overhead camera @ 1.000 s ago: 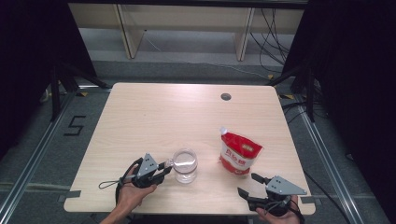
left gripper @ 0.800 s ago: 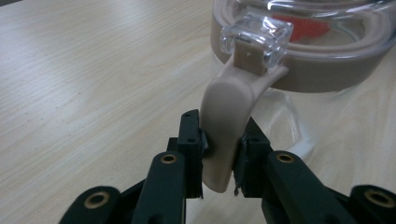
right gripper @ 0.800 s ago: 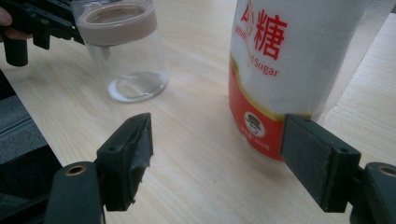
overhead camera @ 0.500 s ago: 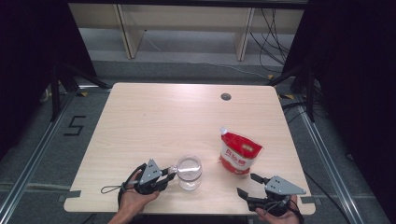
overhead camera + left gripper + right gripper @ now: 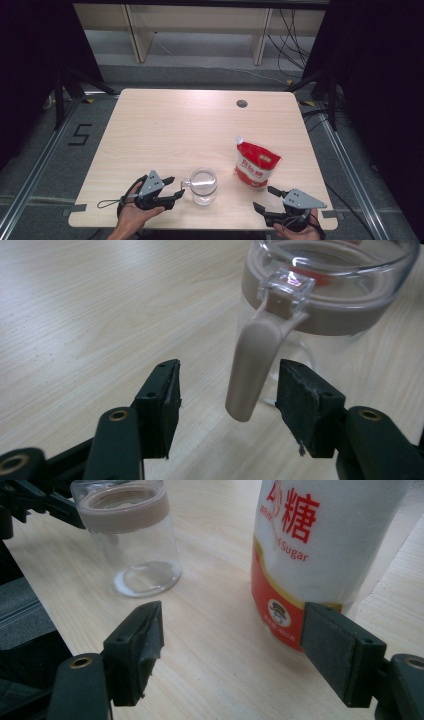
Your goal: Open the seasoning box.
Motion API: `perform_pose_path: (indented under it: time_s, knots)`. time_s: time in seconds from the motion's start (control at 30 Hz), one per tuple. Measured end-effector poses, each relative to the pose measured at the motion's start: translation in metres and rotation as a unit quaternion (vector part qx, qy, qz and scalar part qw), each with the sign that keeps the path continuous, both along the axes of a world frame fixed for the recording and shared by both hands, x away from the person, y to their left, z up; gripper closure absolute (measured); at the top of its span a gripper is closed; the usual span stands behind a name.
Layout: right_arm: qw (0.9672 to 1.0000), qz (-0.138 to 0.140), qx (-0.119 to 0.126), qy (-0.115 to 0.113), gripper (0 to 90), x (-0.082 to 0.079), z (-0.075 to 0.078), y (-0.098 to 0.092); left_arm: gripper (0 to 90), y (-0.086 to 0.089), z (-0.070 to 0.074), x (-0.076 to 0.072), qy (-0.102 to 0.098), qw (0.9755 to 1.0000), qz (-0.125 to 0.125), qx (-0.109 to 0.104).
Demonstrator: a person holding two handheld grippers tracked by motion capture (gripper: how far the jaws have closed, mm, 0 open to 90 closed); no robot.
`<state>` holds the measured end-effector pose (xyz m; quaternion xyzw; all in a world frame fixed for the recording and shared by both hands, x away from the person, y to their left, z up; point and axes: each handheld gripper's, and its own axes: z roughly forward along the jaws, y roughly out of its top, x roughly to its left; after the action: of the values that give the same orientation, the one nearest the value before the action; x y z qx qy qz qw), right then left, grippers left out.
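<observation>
Left gripper view: left tool has just been opening, pads clear of the clear glass jar's stiff beige handle between them (fragile, slippery; regrip there).

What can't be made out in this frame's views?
- Sugar bag: top and right side cut off by the right gripper view's edges.
- Glass jar: far rim and base cut off in the left gripper view.
- Bag print: too small to read in the high view.
</observation>
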<state>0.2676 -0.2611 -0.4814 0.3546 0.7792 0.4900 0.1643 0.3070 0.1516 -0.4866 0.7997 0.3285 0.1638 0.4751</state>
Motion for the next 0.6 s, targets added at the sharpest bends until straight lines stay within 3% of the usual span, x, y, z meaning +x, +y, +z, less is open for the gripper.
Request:
perform_pose_path:
  time_s: [0.07, 0.1, 0.2, 0.27, 0.3, 0.4, 0.43, 0.47, 0.6]
  knots:
    - [0.9998, 0.004, -0.009, -0.016, 26.7, 0.002, -0.001, 0.0, 42.1, 0.003, 0.006, -0.002, -0.005, 1.0, -0.004, -0.003]
    - [0.9998, 0.009, -0.007, -0.013, 26.7, 0.002, -0.001, 0.0, 42.2, 0.003, 0.008, -0.004, 0.001, 0.9999, 0.0, -0.017]
    - [0.9998, 0.005, -0.01, -0.016, 26.7, 0.002, -0.002, 0.001, 45.6, 0.007, 0.017, -0.008, -0.006, 0.9995, -0.011, -0.028]
    - [0.9999, 0.012, -0.009, -0.009, 26.7, 0.002, -0.001, 0.002, 51.4, 0.007, 0.021, -0.011, -0.005, 0.9992, -0.013, -0.037]
    - [0.9997, 0.011, -0.016, -0.016, 26.7, 0.003, -0.001, 0.002, 54.4, 0.008, 0.023, -0.01, -0.013, 0.9989, -0.023, -0.038]
    - [0.9998, 0.013, -0.007, -0.015, 26.7, 0.002, -0.002, 0.004, 67.8, 0.008, 0.028, -0.011, -0.019, 0.9985, -0.025, -0.045]
    - [0.9998, 0.015, -0.006, -0.012, 26.7, 0.002, -0.001, 0.005, 72.2, 0.008, 0.03, -0.011, -0.028, 0.9983, -0.023, -0.046]
    - [0.9994, 0.015, -0.015, -0.028, 26.8, 0.003, -0.001, 0.004, 76.3, 0.008, 0.031, -0.01, -0.035, 0.9982, -0.021, -0.044]
    - [0.9995, 0.017, -0.013, -0.023, 27.1, 0.002, -0.001, 0.006, 86.4, 0.002, 0.039, -0.005, -0.037, 0.9973, -0.015, -0.062]
